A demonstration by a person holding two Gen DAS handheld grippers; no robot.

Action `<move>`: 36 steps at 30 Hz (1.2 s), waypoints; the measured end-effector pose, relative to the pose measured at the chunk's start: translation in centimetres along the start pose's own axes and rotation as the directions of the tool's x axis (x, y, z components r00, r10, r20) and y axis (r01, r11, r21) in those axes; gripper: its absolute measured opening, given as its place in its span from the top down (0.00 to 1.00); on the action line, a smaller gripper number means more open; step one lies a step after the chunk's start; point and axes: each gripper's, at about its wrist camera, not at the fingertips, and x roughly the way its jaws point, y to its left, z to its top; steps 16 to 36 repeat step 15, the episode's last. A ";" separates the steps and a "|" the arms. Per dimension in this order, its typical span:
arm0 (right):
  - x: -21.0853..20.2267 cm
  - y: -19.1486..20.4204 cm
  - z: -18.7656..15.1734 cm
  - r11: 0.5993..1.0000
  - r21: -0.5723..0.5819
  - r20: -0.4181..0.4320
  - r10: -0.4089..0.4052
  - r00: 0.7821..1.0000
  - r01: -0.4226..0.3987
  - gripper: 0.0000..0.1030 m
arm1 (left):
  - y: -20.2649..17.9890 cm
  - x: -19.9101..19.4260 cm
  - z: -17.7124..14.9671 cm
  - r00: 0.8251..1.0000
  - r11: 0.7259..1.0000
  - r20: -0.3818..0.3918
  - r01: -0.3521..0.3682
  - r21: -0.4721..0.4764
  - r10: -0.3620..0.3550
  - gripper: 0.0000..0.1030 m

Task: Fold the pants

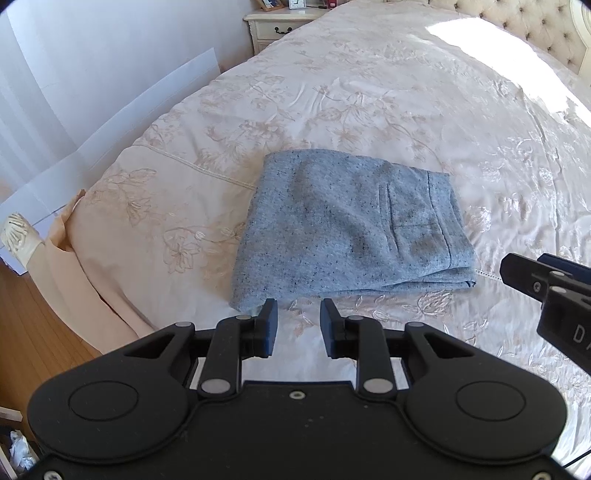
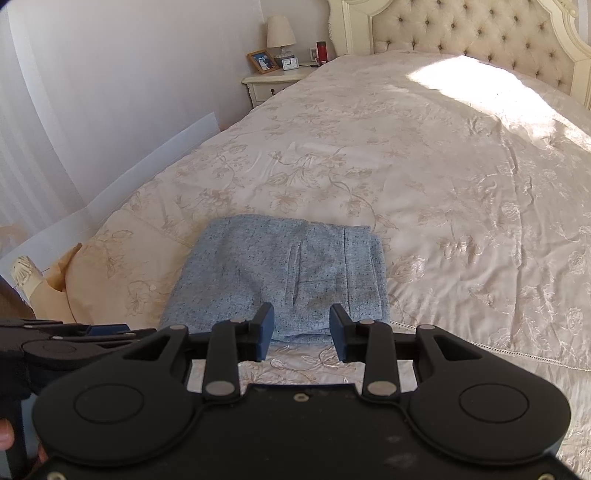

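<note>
Black plastic tongs hang over the near edge of the bed, one in each of the person's hands, and both stand spread with nothing between their blue pads: the left tongs (image 1: 298,314) poised just short of the near left corner of the pants (image 1: 347,225), the right tongs (image 2: 302,321) over the near hem toward the waistband side. The pants, a speckled grey-blue knit, lie already folded into a compact rectangle on the cream embroidered bedspread (image 1: 424,110), back pocket facing up, so to my eye the folding looks finished or nearly so. What could go wrong from here is mostly undoing it: if either tongs dips and drags across the top layer, the soft knit would likely slide on the silky spread and the stack would skew or open at the loose layered edge on the right. A pinch that catches only the upper layer would peel it back instead of moving the bundle whole. As for room, the bundle sits near the foot of the bed and not far from its left side, where the spread drops away to the wooden floor (image 1: 33,332), so a shove that way risks a tumble. Toward the tufted headboard (image 2: 480,33) and the right, the bed is wide open.
</note>
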 end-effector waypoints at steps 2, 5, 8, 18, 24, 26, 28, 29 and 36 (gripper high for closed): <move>0.0 0.0 0.0 1.000 0.003 0.000 0.000 1.000 0.000 0.65 | -0.1 0.0 0.0 1.000 1.000 -0.001 0.001 0.004 -0.001 0.65; 0.0 -0.1 0.0 1.000 0.010 -0.002 -0.002 1.000 0.002 0.65 | -0.2 0.2 0.1 1.000 1.000 -0.004 0.005 0.010 -0.005 0.65; 0.1 -0.2 0.0 1.000 0.016 -0.002 -0.005 1.000 0.005 0.65 | -0.3 0.3 0.2 1.000 1.000 -0.003 0.007 0.014 -0.006 0.65; 0.5 -0.4 0.2 0.999 0.036 -0.009 -0.014 1.000 0.014 0.65 | -0.8 0.5 0.4 1.000 1.000 0.013 0.001 0.030 -0.001 0.65; 0.5 -0.4 0.2 0.999 0.036 -0.009 -0.014 1.000 0.014 0.65 | -0.8 0.5 0.4 1.000 1.000 0.013 0.001 0.030 -0.001 0.65; 0.5 -0.4 0.2 0.999 0.036 -0.009 -0.014 1.000 0.014 0.65 | -0.8 0.5 0.4 1.000 1.000 0.013 0.001 0.030 -0.001 0.65; 0.5 -0.4 0.2 0.999 0.036 -0.009 -0.014 1.000 0.014 0.65 | -0.8 0.5 0.4 1.000 1.000 0.013 0.001 0.030 -0.001 0.65; 0.5 -0.4 0.2 0.999 0.036 -0.009 -0.014 1.000 0.014 0.65 | -0.8 0.5 0.4 1.000 1.000 0.013 0.001 0.030 -0.001 0.65; 0.5 -0.4 0.2 0.999 0.036 -0.009 -0.014 1.000 0.014 0.65 | -0.8 0.5 0.4 1.000 1.000 0.013 0.001 0.030 -0.001 0.65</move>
